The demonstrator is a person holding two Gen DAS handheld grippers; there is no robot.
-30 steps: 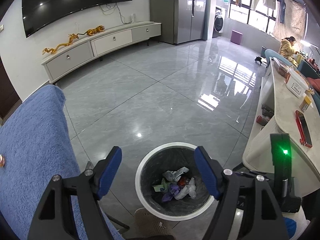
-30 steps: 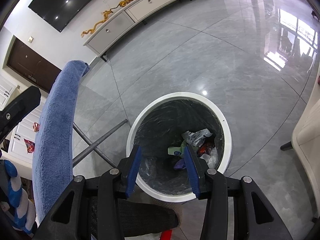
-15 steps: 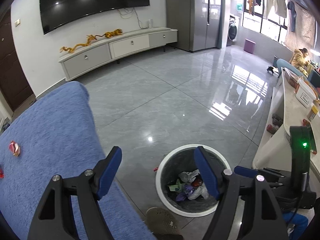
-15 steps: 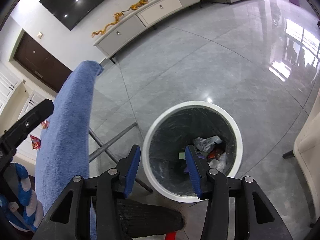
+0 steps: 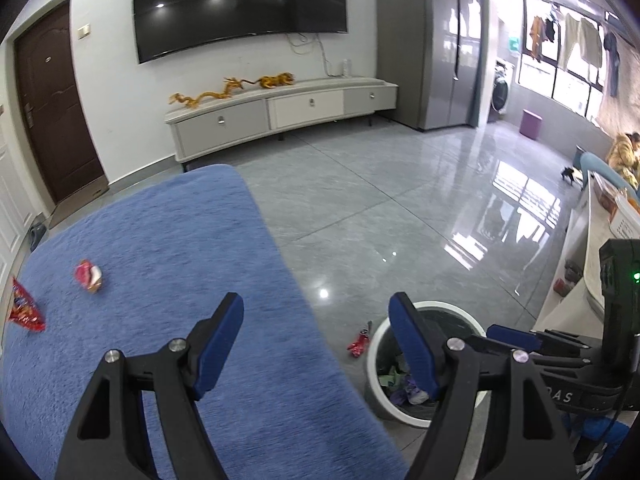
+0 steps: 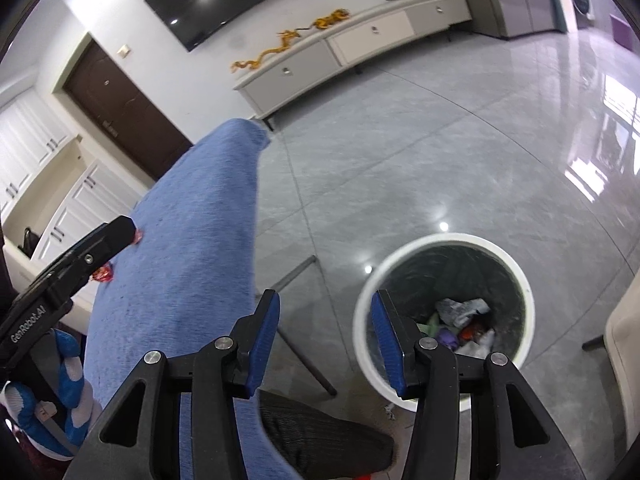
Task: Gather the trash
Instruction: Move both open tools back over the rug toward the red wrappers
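The left claw [image 5: 316, 340] stands wide open and empty over the right edge of the blue plush-covered bench [image 5: 160, 280]. The right claw [image 6: 324, 336] is also empty, its blue pads parted more narrowly, above the strip of grey tiled floor [image 6: 440, 140] between the bench edge and the round white-rimmed trash bin [image 6: 528, 292].

2 wrappers lie on the bench's left part: a crumpled red-and-white wrapper [image 5: 89, 276], and nearer the left edge a flat red snack packet [image 5: 25, 308], its long axis running from upper left to lower right. A small red wrapper [image 5: 359, 343] lies on the floor just beside the bin's rim, between bin and bench. The bin already holds crumpled grey, purple, green and red trash [image 6: 460, 320].

Beyond the bin the floor is open as far as the long white TV cabinet [image 5: 280, 112].
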